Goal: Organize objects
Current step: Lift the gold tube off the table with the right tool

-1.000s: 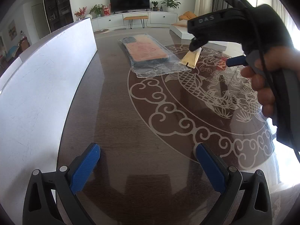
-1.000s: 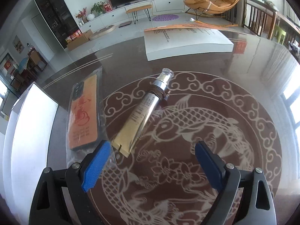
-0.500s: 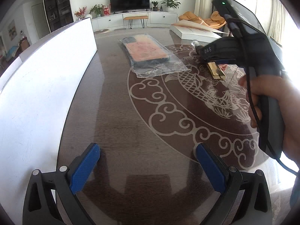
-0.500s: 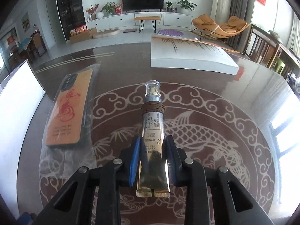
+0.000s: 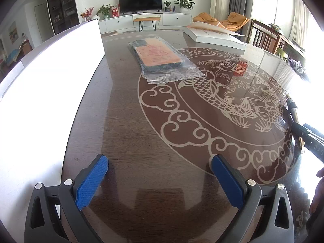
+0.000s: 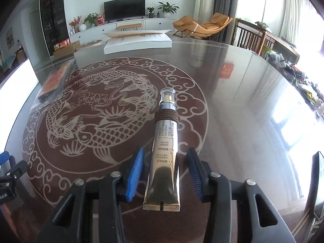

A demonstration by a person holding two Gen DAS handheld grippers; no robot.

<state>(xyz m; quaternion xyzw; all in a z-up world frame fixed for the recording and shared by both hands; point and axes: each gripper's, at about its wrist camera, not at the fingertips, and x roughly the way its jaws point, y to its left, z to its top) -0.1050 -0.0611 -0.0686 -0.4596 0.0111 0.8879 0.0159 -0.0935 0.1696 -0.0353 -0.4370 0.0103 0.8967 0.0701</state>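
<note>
Cream tube (image 6: 165, 145) between parted right hand-held gripper (image 6: 165, 174) pads, untouched

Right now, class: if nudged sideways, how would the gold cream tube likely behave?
The gold cream tube probably rolls little, since its crimped end is flat. Its glossy foil looks slippery, and likely dents under squeezing.

Left wrist: we looked low along the table (image 5: 125, 133), toward the television (image 5: 140, 0).
Right wrist: we sat lower, nearer, facing likewise.
Shared: fish pattern (image 5: 218, 93), white box (image 6: 137, 41).
</note>
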